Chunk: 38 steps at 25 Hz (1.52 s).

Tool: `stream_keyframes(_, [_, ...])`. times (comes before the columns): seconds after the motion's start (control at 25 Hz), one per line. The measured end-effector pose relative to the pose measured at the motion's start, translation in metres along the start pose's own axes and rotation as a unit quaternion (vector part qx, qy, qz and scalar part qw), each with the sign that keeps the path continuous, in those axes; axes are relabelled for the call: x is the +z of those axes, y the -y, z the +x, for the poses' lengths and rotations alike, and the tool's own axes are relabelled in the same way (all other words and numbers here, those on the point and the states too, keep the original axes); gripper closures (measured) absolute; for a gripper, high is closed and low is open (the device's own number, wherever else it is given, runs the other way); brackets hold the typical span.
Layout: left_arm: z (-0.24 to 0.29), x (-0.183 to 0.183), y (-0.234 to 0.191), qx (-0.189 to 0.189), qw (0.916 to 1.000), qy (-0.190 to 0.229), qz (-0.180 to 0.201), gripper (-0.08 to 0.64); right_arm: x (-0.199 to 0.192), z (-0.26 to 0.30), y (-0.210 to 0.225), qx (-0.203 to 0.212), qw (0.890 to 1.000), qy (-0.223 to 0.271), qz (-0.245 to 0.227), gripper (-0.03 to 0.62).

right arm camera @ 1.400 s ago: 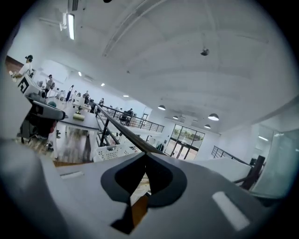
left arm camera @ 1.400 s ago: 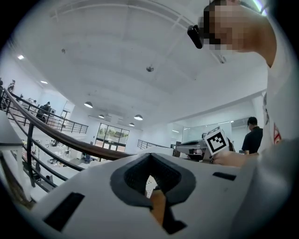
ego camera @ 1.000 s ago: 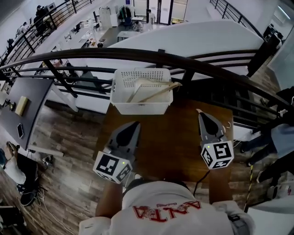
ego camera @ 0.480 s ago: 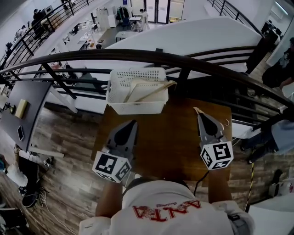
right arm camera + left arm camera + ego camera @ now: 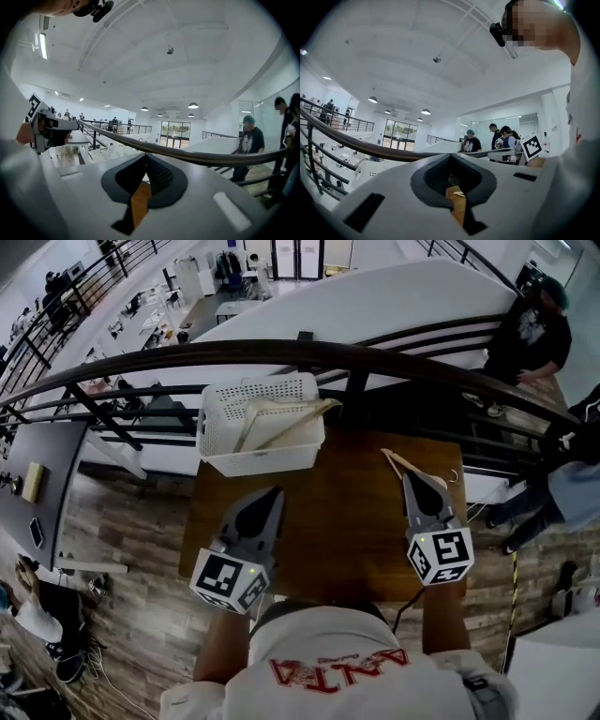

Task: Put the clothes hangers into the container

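A white perforated basket [image 5: 264, 458] stands at the table's far left corner, with pale wooden hangers [image 5: 281, 416] leaning inside it. On the brown table [image 5: 337, 521] another wooden hanger [image 5: 397, 463] lies at the far right, its metal hook [image 5: 454, 476] beside my right gripper [image 5: 411, 475]. That gripper hovers over the hanger, jaws together, with nothing seen between them. My left gripper [image 5: 273, 491] points at the basket from just short of its near wall, its jaws also closed and empty. In the right gripper view the basket [image 5: 110, 151] shows at the left.
A dark curved railing [image 5: 309, 352] runs right behind the table and basket, with a drop to a lower floor beyond. A person in black [image 5: 530, 329] stands at the far right, others beside the table's right edge. The table's left edge borders wooden flooring.
The basket and table have slid left in the head view. More of the hanger on the table shows beyond the right gripper's tip. A person in black has come into view at top right.
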State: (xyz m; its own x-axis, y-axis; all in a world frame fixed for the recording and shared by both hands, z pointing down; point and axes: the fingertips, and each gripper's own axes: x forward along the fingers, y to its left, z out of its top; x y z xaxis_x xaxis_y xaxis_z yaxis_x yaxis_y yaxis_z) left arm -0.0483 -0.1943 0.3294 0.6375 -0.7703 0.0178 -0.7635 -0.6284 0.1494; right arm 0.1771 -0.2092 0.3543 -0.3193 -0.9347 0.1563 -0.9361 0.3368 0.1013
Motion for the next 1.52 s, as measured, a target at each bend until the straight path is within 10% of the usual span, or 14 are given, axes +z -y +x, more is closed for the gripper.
stream_keyframes(0.68, [0.13,-0.071,0.126,-0.157,0.9844,-0.078,-0.013,0.552,-0.155,-0.099,0.181,-0.19,0.962,-0.188,0.06,0.558])
stream_keyframes(0.8, [0.141,-0.088,0.14,-0.166,0.9811,-0.097,-0.021,0.552,-0.188,-0.102,0.193,-0.189,0.951,-0.232,0.071,0.455])
stream_keyframes(1.52, [0.21,-0.179,0.128,-0.105,0.981,-0.157,-0.043,0.551,-0.378,0.01,0.253,-0.116,0.907,-0.389,0.115,0.393])
